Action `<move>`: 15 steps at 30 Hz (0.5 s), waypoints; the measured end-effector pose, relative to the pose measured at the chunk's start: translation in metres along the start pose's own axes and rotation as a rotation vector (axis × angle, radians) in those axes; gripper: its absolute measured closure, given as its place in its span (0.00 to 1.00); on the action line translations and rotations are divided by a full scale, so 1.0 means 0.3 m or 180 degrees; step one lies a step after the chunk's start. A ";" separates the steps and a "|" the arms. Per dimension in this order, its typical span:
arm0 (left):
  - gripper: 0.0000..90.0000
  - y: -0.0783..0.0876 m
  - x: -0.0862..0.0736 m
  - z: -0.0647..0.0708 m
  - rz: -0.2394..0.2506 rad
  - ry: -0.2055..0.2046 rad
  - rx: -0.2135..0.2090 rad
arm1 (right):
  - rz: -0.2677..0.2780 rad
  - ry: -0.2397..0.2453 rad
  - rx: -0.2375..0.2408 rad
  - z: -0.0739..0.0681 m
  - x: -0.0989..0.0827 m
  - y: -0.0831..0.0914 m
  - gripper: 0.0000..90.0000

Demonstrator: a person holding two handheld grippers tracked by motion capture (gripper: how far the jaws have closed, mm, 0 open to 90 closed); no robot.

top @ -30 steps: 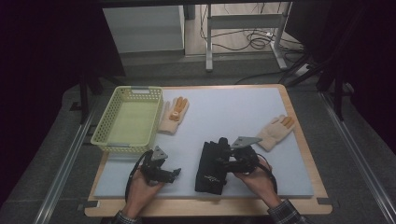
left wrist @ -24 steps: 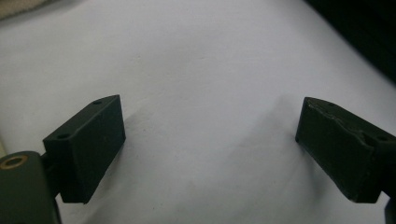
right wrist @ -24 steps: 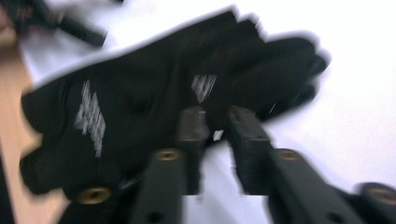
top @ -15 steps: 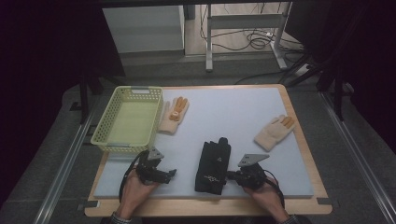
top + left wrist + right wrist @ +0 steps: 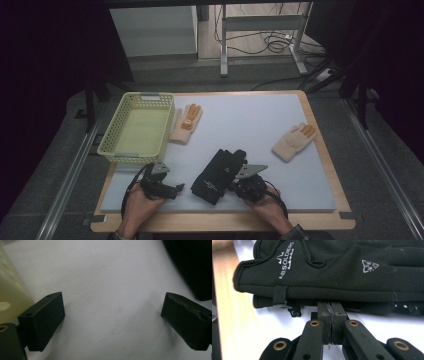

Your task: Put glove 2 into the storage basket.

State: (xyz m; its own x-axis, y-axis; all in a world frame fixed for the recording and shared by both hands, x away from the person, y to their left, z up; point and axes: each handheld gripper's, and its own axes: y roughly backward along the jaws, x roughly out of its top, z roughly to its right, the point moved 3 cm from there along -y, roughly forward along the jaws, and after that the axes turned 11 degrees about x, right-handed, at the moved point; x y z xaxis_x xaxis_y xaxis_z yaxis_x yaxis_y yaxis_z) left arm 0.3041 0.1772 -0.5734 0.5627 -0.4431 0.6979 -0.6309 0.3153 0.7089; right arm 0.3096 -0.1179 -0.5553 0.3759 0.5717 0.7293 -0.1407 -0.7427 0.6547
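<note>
Black gloves [image 5: 220,175] lie stacked as a pair in the lower middle of the high view, on the pale mat [image 5: 250,120], cuffs toward the near edge. In the right gripper view [image 5: 317,272] they cross the upper half of the frame, one on the other, white "ABSOLDIERS" print at upper left.

Right gripper [image 5: 239,186] sits at the gloves' right edge, lower middle-right of the high view, held by the person's right hand [image 5: 265,202]. Its own view [image 5: 331,307] shows the two jaws pressed flat together with nothing between them, tips just at the lower edge of the glove stack; contact cannot be told. They have just been closing.

Left gripper [image 5: 176,189] is at lower left of the high view, in the left hand [image 5: 137,207], apart from the gloves. Its jaws are spread wide in its own view [image 5: 112,315], bare mat between them.

Yellow-green basket [image 5: 137,127] at upper left of the mat. One cream glove with orange fingertips [image 5: 186,122] just right of it, another [image 5: 294,141] toward the right side.
</note>
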 end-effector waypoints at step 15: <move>0.06 -0.001 -0.001 0.003 0.0004 0.0035 0.0012 | -0.0040 0.0089 -0.0114 0.004 0.006 0.019 0.86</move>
State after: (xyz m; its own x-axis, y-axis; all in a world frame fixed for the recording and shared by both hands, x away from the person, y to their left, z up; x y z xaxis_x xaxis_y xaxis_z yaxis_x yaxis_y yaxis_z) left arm 0.3037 0.1766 -0.5738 0.5677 -0.4334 0.6999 -0.6336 0.3128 0.7076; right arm 0.3106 -0.1215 -0.5507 0.3522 0.5907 0.7260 -0.1691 -0.7227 0.6701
